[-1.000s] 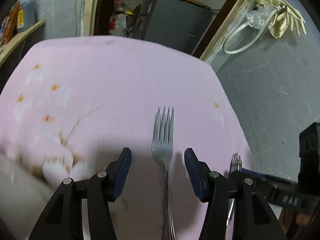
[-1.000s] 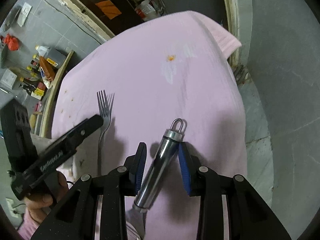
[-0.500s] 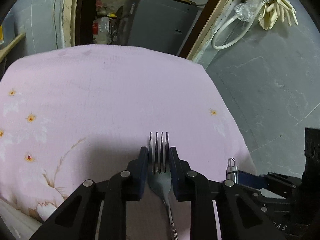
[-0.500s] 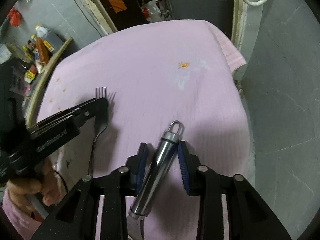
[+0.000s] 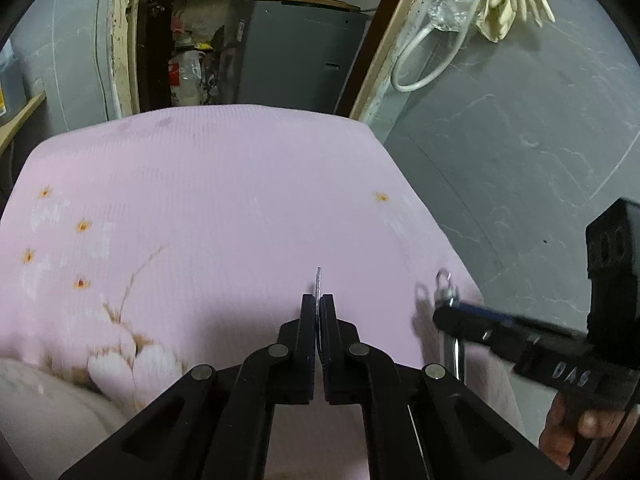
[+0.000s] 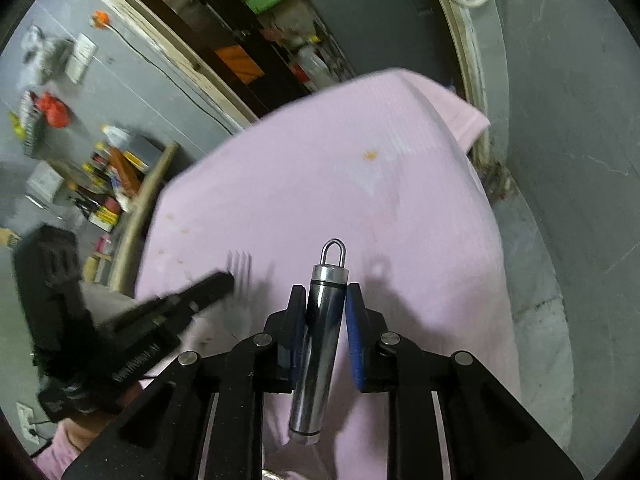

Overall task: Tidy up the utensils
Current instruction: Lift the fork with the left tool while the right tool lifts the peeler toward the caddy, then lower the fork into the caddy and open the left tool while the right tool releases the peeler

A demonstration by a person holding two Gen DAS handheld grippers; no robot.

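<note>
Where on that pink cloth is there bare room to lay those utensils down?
The pink cloth lies bare ahead, from the flower print across to its far edge. It is crowded only near you, where each hand-held gripper holds a utensil: left the fork, right the steel handle.

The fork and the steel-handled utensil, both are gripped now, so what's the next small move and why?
Probably lift both a little higher off the pink cloth. The left hand-held gripper pinches the fork edge-on, and the right hand-held gripper clamps the steel handle, so more height keeps both from snagging.
</note>
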